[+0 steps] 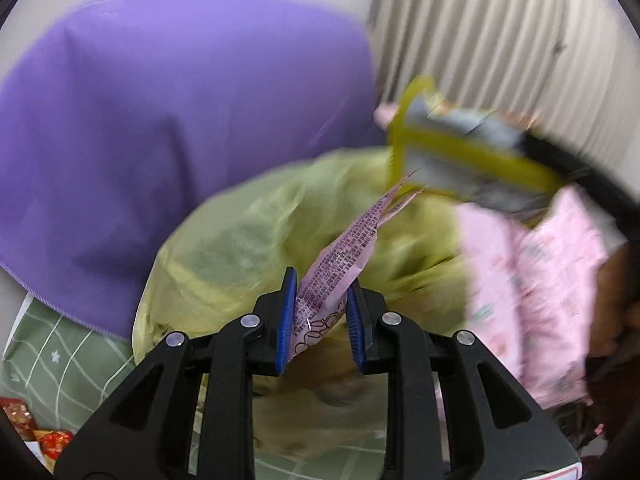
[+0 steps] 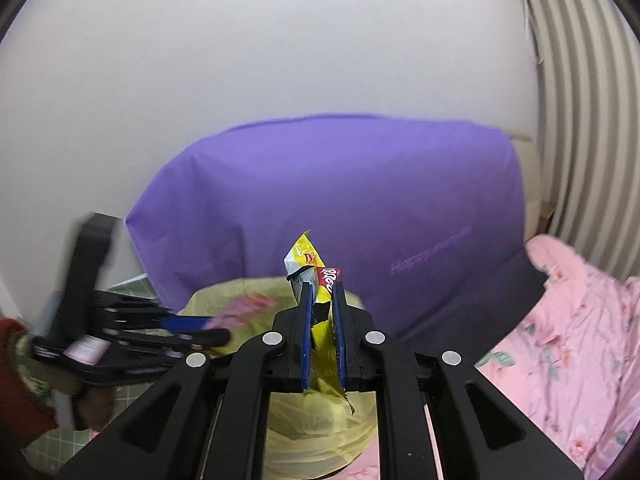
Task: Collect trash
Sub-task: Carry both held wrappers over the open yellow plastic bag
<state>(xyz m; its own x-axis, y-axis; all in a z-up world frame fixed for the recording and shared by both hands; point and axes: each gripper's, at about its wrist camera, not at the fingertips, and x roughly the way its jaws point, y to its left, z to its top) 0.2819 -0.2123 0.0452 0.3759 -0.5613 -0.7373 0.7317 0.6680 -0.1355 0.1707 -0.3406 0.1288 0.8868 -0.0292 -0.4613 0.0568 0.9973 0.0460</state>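
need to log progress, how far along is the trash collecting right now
Midway. Done: the yellow-green trash bag already looks bulky, though its contents can't be made out. In hand: the left gripper pinches a pink wrapper and the right gripper a yellow wrapper, both above the bag. Left: dropping both in, plus the red wrappers on the green cloth.

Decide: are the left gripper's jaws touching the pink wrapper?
Touching. The left wrist view shows the left gripper clamping the pink wrapper between both blue pads.
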